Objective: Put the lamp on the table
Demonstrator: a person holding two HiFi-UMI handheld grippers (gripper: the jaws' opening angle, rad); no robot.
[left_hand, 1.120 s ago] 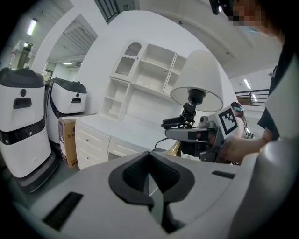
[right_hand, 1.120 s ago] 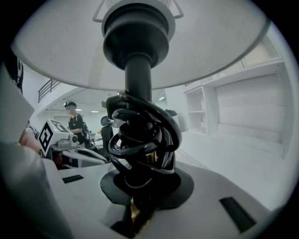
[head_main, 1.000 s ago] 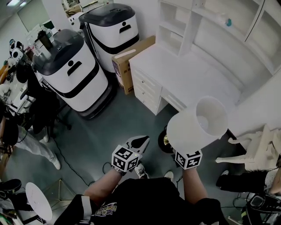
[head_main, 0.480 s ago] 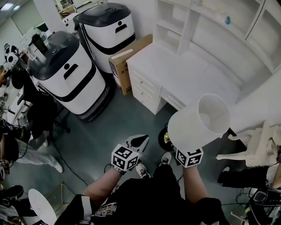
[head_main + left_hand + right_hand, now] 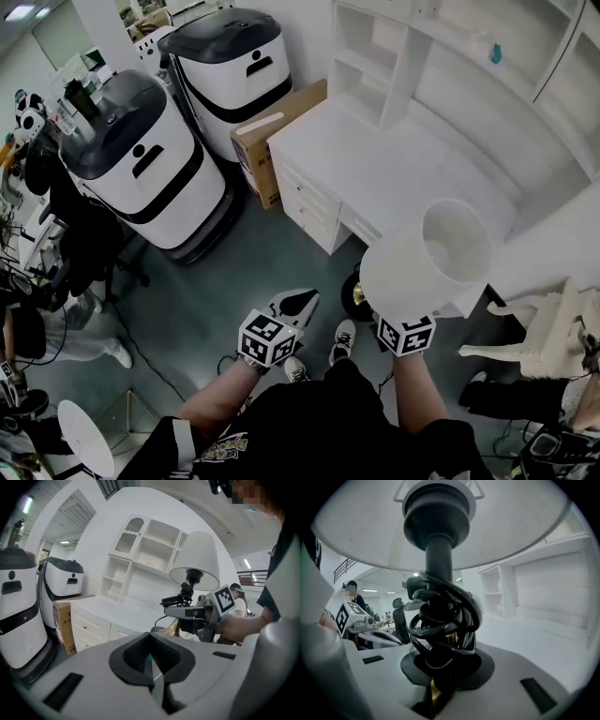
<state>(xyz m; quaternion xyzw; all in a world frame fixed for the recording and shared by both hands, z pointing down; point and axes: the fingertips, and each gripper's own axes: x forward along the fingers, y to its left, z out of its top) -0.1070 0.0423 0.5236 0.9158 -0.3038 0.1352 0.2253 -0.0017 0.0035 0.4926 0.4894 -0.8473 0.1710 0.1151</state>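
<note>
Plainly, right gripper [image 5: 436, 686] clamps the lamp [image 5: 422, 267] by its stem (base mostly hidden); left gripper [image 5: 296, 304] closed, empty.

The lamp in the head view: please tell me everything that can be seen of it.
The lamp has a white tapered shade, open at the top, on a dark stem with a black cord coiled round it; a brass-coloured part and a dark round base show below. It is held about upright above the floor beside the white desk, not yet set down. Only the right tool touches it, shut on the stem.
</note>
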